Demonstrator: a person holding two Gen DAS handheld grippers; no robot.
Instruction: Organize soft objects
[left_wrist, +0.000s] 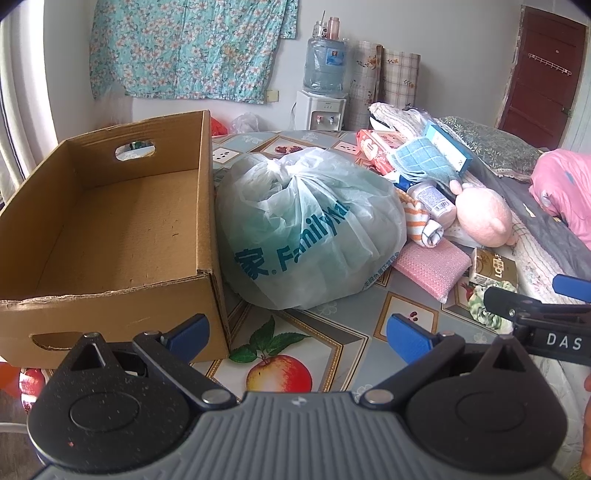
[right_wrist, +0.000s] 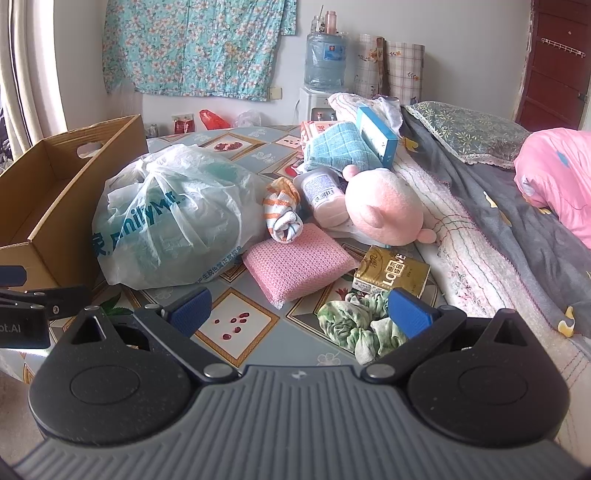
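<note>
Both pairs of jaws stand wide open and hold nothing. Seen from its own camera, the left gripper (left_wrist: 297, 332) hovers low over a table (left_wrist: 332, 325) covered in a fruit-patterned cloth, just in front of the near right corner of an open cardboard box (left_wrist: 110, 221) at the table's left edge. Touching the box's right wall sits a knotted white plastic bag (left_wrist: 310, 229). Seen from its own camera, the right gripper (right_wrist: 301, 312) hovers at the table's near right edge, with a green and white scrunchie (right_wrist: 354, 325) just beside its right finger. Beyond it lie a pink sponge pad (right_wrist: 295, 264) and a gold carton (right_wrist: 391, 273). Farther back, near the right edge, a rolled striped sock (right_wrist: 282, 214), a pink plush toy (right_wrist: 384, 210), a pink bottle (right_wrist: 325, 195) and a folded blue cloth (right_wrist: 341, 149) are piled together, touching.
</note>
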